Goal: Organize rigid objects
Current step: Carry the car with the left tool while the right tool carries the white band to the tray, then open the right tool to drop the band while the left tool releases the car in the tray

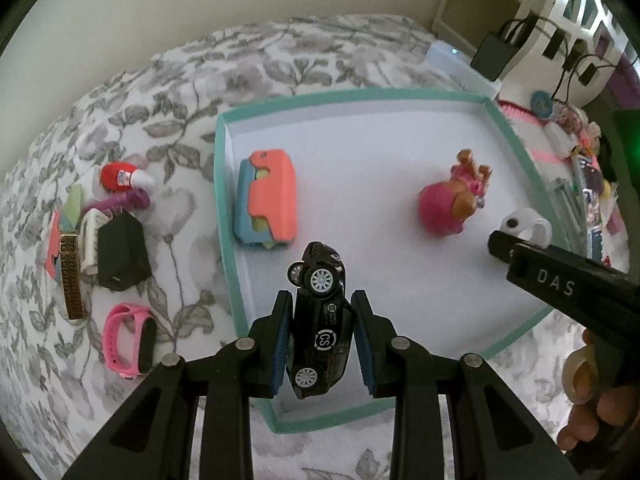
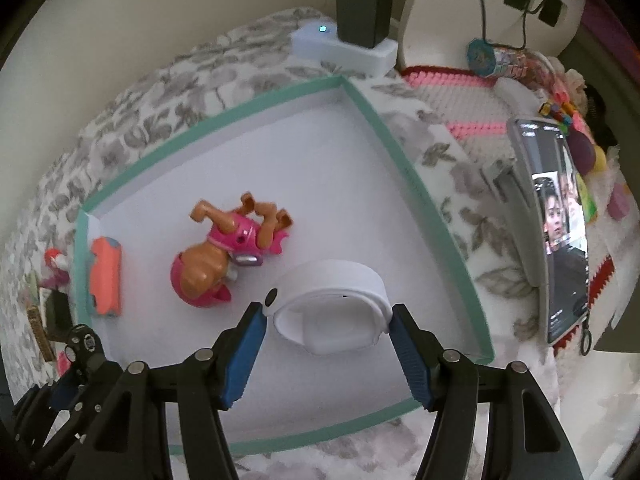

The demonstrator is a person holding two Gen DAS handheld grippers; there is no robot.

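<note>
A black toy car (image 1: 320, 320) stands nose-up between the blue pads of my left gripper (image 1: 320, 300), which is shut on it above the near edge of a teal-rimmed white tray (image 1: 224, 200). My right gripper (image 2: 328, 310) is shut on a white wristband (image 2: 332, 312), held just over the tray's (image 2: 400, 152) floor near its right side. In the left wrist view the same wristband (image 1: 526, 228) shows at the tip of the right gripper. Inside the tray lie a coral and blue case (image 1: 268, 200) at the left and a pink dog figure (image 2: 224, 256) in the middle.
Left of the tray on the floral cover lie a red-capped bottle (image 1: 120, 176), a black charger block (image 1: 122, 252), a gold bar (image 1: 72, 276) and a pink watch (image 1: 128, 340). Right of the tray stands a phone (image 2: 560, 232); behind it, a white power block (image 2: 344, 48).
</note>
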